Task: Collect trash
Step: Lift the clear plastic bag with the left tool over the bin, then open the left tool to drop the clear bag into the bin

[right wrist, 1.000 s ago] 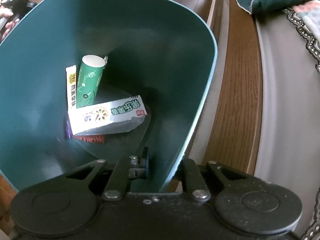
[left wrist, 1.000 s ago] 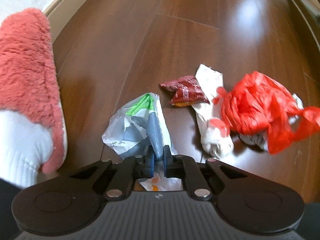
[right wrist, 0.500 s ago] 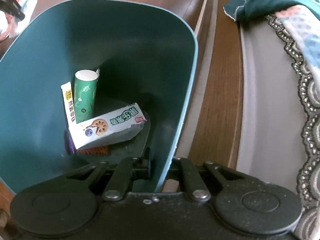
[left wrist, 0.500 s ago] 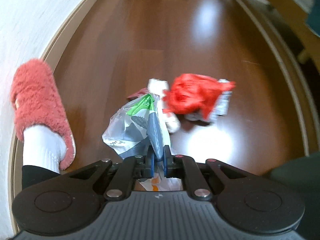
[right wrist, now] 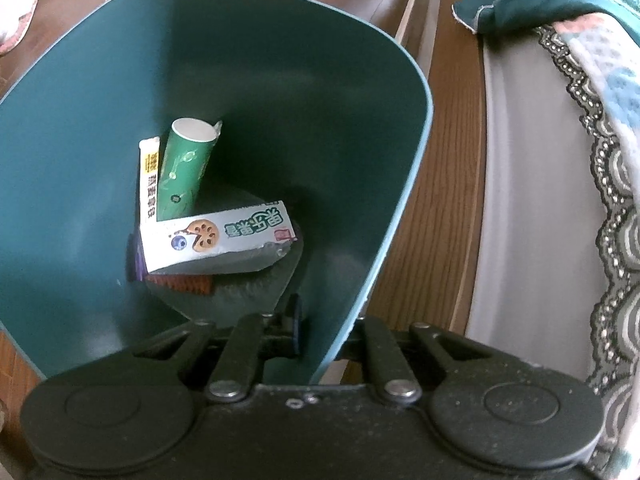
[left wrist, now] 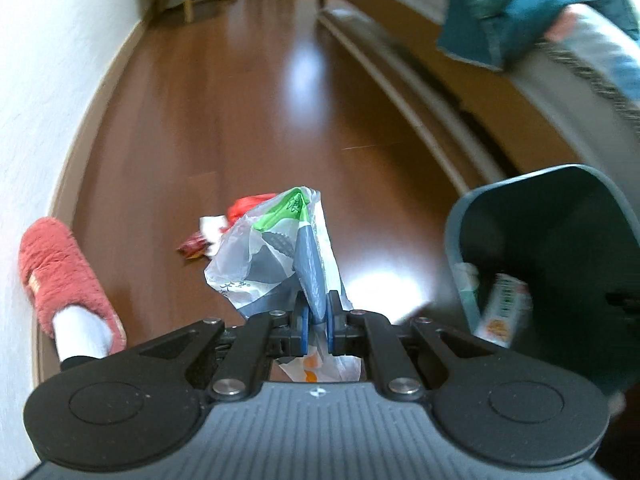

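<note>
Trash is what we are gathering, and we have one piece of it in hand: a crumpled plastic bag (left wrist: 276,248), clear with green and grey-blue print, pinched between the closed jaws of our left gripper (left wrist: 316,326) and carried in the air above the wooden floor (left wrist: 240,92). More trash lies on the floor beyond the bag: a red plastic bag (left wrist: 246,204), a white scrap (left wrist: 212,224) and a small dark red snack wrapper (left wrist: 194,247), all close together. At the left edge we see a foot in a white sock and a fuzzy pink slipper (left wrist: 56,268), near the wall. To the right stands the teal bin (left wrist: 560,216), near a bed frame with a teal blanket (left wrist: 532,4) draped on top. Our right gripper (right wrist: 324,330) is clamped on the rim of that bin (right wrist: 392,216), one finger inside the wall and the other outside. Inside the bin we see a green paper tube (right wrist: 186,168) leaning upright, a narrow white-and-yellow sachet (right wrist: 150,180) touching its left side, a white carton (right wrist: 218,240) lying across the bottom, and an orange-red piece (right wrist: 180,283) under the carton.
</note>
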Available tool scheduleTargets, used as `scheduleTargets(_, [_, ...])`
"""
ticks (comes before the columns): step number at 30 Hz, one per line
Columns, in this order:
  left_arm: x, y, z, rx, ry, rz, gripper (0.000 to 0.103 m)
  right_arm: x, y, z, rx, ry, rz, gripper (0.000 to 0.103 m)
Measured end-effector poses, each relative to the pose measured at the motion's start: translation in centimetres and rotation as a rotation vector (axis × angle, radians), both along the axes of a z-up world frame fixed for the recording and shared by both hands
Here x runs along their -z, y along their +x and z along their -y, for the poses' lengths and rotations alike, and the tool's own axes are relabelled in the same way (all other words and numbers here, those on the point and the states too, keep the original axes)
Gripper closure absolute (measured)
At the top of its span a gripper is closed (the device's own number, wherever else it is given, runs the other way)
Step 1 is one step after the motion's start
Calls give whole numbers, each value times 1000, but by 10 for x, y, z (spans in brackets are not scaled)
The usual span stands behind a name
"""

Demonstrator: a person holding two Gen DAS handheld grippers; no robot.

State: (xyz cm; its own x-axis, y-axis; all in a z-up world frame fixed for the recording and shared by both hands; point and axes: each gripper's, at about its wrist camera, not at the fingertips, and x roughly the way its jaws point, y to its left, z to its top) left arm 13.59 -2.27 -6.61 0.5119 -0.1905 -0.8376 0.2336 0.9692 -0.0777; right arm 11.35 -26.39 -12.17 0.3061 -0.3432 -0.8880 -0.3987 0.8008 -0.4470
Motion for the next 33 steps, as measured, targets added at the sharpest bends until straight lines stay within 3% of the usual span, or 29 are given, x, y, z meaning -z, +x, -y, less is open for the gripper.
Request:
scheduleTargets(7, [-46,-29,41,128,-83,78,95,3,-2,-20,-33,-52,7,92])
scheduleTargets(12, [-52,-45,75,216,-86,88,95,6,-6,-23,-43,-71,15,92])
scheduleTargets(19, [-29,-51,106,294,-111,26,95,8,-9,-28,-37,-95,22,91])
scheduleTargets(26, [8,-48,130,343,-85,-72,95,6,-10,-31,-45,-98,27,91])
scheduleTargets(33, [31,-46,147,376,-46,-115,95,3,-14,-35,-77,-99,36,91])
